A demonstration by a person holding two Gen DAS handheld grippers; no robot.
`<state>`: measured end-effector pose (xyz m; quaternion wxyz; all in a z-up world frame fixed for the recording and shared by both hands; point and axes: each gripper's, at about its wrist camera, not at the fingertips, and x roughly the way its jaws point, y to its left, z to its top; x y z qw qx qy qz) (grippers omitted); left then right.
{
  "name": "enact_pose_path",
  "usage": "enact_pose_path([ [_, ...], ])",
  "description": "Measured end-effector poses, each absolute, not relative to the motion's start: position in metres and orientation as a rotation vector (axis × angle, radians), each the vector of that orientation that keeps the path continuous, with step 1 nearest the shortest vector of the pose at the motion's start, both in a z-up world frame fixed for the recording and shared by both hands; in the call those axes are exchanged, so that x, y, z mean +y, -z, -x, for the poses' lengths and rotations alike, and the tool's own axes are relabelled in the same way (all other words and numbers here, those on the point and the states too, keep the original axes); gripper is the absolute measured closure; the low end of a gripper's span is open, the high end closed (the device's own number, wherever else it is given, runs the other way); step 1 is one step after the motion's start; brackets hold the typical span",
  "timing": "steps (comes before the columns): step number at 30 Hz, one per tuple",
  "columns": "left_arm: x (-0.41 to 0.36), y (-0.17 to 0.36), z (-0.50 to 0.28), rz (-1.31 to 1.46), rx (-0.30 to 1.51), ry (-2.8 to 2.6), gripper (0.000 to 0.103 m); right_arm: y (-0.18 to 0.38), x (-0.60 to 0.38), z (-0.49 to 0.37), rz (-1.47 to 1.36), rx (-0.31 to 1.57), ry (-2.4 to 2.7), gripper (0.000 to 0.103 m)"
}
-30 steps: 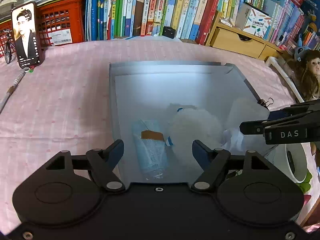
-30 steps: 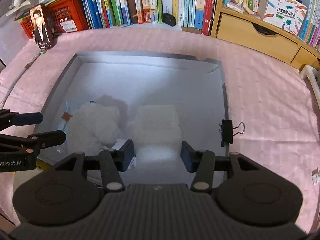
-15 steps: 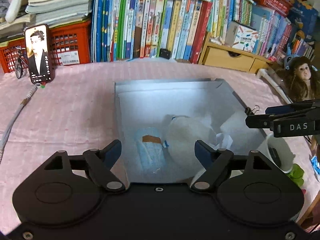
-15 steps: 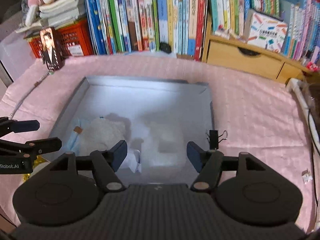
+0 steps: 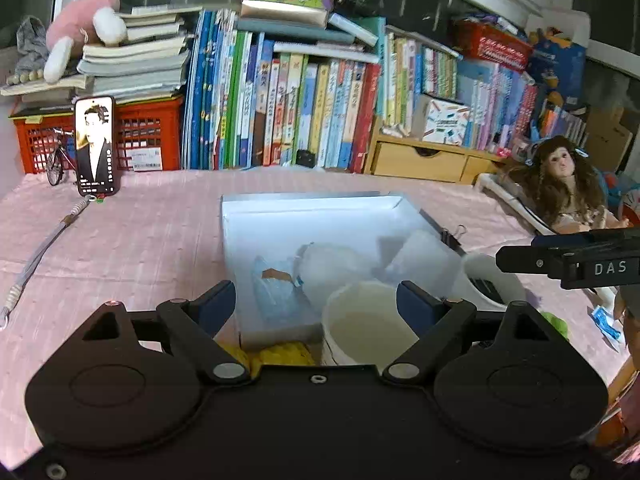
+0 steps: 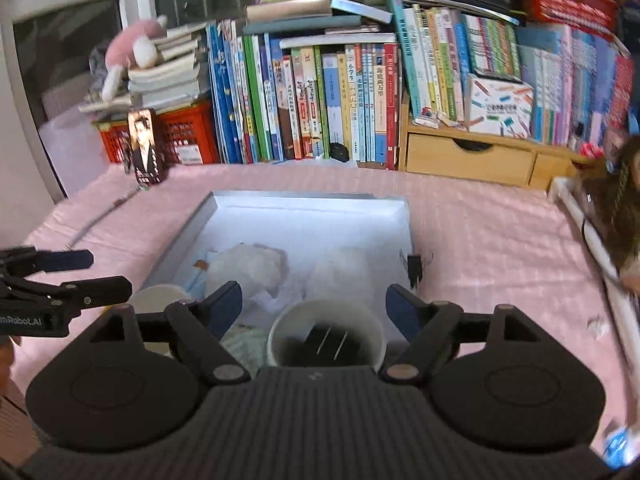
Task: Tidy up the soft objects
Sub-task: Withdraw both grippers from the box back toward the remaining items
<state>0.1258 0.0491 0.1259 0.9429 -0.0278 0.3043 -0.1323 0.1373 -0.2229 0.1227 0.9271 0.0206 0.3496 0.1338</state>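
Observation:
A shallow grey box [image 5: 312, 200] lies on the pink cloth. It holds a blue mask pack [image 5: 276, 292], a white fluffy lump [image 5: 328, 268] and a white soft pack [image 5: 424, 256]. My left gripper [image 5: 316, 296] hangs back from the box's near edge, its jaws opening, with nothing gripped; a white cup [image 5: 364, 320] stands below it. In the right wrist view the box [image 6: 308, 196], fluffy lump [image 6: 248, 268] and soft pack [image 6: 340, 272] lie ahead. My right gripper [image 6: 314, 298] is also opening and holds nothing, above a white cup [image 6: 326, 340] with dark clips inside. Each gripper shows in the other's view.
Books, a red crate [image 5: 148, 136] and wooden drawers [image 5: 424, 158] line the back. A phone [image 5: 96, 144] stands at back left, with a cord [image 5: 44, 248] on the cloth. A doll [image 5: 560, 184] sits on the right. A binder clip [image 5: 452, 236] hangs on the box's right wall.
Both grippers have pulled back and up from inside the box and their jaws have widened. Two white cups in front of the box have come into view.

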Motion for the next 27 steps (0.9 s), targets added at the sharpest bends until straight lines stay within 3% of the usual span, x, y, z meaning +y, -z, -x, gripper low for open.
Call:
enact_pose_path([
  [10,0.029,-0.108,-0.063,0.032,0.593,0.319,0.013,-0.099,-0.246,-0.071,-0.175,0.644,-0.222,0.015],
  [27,-0.013,-0.067,0.002,-0.077,0.541,0.352,0.009,-0.050,-0.262,0.000,-0.163,0.498,-0.041,0.014],
])
